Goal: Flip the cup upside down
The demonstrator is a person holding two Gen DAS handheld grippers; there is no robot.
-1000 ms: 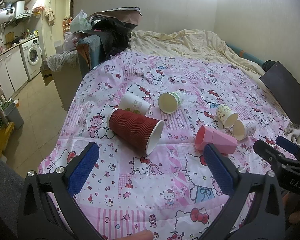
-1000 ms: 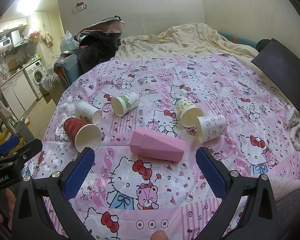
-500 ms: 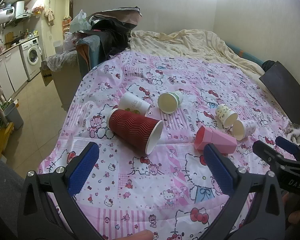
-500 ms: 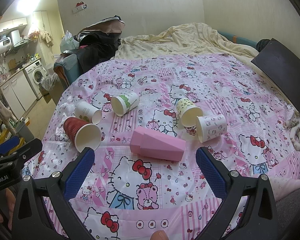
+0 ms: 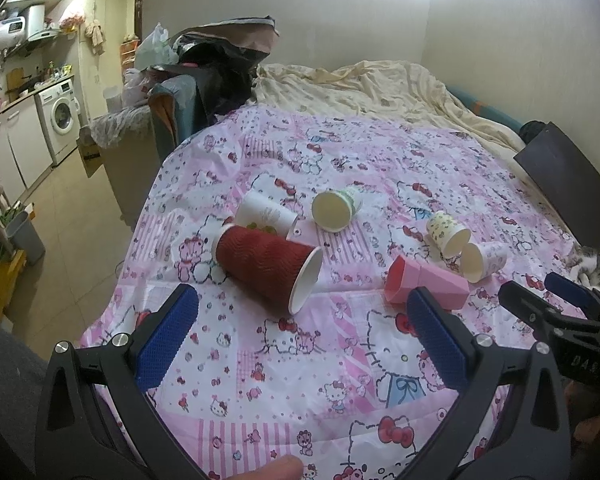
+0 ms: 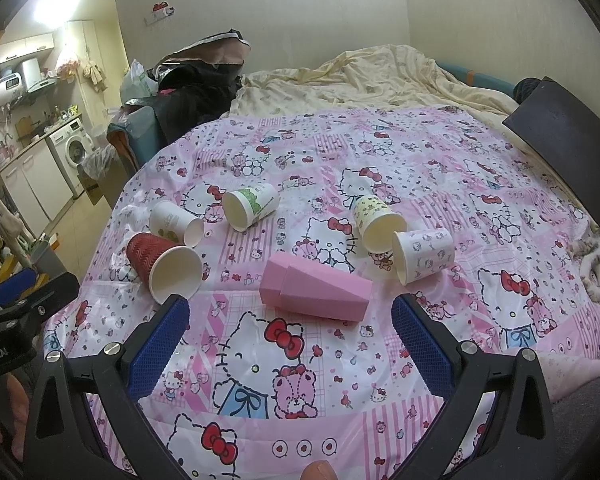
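Pink cartoon-print bedspread [image 6: 440, 168] carries six cups, all on their sides; none is inverted. Left tool [image 5: 300, 336] and right tool [image 6: 290, 336] hover with jaws spread, empty. Nearest are the red ribbed paper cup [image 5: 266, 270] and pink faceted plastic cup [image 6: 314, 290]. Task not begun.

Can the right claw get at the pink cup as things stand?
Probably yes: the right claw is open, and the pink cup lies on its side just ahead with nothing between them.
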